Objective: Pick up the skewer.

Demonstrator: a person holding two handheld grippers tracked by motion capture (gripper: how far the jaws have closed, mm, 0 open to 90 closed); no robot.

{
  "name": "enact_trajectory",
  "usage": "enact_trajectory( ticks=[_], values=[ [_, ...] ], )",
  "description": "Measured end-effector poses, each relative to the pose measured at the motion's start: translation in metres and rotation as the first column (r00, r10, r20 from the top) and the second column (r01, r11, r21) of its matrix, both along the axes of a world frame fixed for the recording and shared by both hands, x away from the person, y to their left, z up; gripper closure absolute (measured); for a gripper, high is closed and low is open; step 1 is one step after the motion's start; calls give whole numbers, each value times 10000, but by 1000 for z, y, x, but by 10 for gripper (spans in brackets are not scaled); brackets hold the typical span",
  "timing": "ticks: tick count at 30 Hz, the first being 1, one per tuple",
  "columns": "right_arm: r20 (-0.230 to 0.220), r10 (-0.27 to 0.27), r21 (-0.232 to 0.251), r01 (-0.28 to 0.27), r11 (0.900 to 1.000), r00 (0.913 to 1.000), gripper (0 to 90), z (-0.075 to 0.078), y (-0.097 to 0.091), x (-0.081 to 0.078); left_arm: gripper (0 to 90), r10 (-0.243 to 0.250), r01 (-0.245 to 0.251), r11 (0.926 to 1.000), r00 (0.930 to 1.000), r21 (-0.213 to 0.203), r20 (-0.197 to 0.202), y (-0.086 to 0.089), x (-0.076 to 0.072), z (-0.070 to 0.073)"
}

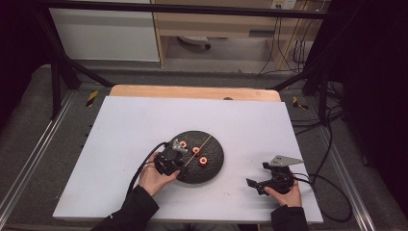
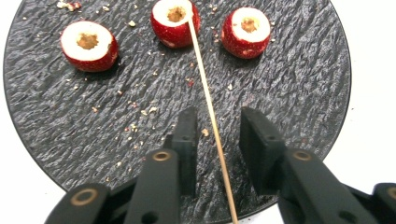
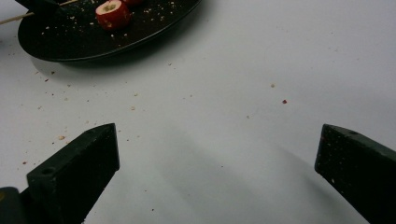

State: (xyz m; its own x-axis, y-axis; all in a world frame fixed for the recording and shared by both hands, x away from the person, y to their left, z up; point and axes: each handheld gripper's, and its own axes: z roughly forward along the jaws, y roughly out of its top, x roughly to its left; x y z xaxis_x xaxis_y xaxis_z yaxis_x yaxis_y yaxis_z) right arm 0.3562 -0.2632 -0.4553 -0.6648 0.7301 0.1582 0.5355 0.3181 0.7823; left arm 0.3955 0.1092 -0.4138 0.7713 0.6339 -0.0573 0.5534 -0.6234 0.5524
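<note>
Left tongs (image 2: 215, 140) poised low over the near edge of a dark round plate (image 2: 299, 88), jaws parted with a thin wooden skewer (image 2: 211, 116) running between them. Skewer closer to the left jaw, gap visible on both sides, pads not pressing on it: released, not clenched. Skewer lying along the plate surface, stretching away from the tongs to the middle one of three red cored fruit pieces (image 2: 175, 22), far tip resting against it. Second piece (image 2: 88, 45) off to the left beyond the left jaw, third (image 2: 246, 31) to the right beyond the right jaw, all three standing on the plate with hollowed pale tops up. Crumbs scattered across the plate ahead of the jaws.

From the high view, left tongs (image 1: 174, 155) held by the left hand (image 1: 155, 177) at the plate's left rim, on a white worktop (image 1: 125, 125).

Right tongs (image 3: 217, 163) wide apart, nothing between the jaws, bare worktop under them. Plate well off ahead and to the left of them. From the high view, right tongs (image 1: 259, 179) resting on the worktop in the right hand (image 1: 287, 195), well apart from the plate.
</note>
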Motion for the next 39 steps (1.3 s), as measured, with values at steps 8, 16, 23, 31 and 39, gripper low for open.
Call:
enact_trajectory(
  ticks=[8, 16, 23, 31, 39],
  values=[
    [-9, 1, -7, -1, 10000, 10000, 7, 0, 0, 0, 762, 73, -77, 9985, 9999, 543, 73, -6, 0, 0],
    [-7, -8, 2, 8, 10000, 10000, 7, 0, 0, 0, 820, 211, -215, 9965, 9998, 804, 49, -9, 0, 0],
    [-26, -21, 3, 21, 10000, 10000, 7, 0, 0, 0, 843, 379, -384, 9947, 9993, 949, 77, -11, -1, -1],
    [-22, -13, 0, 13, 10000, 10000, 7, 0, 0, 0, 876, 443, -445, 9939, 9990, 1013, 50, -12, -1, -1],
    [-19, -20, -14, 20, 10000, 10000, 7, 0, 0, 0, 880, 495, -513, 9958, 9984, 764, 256, -7, -4, 3]
  ],
)
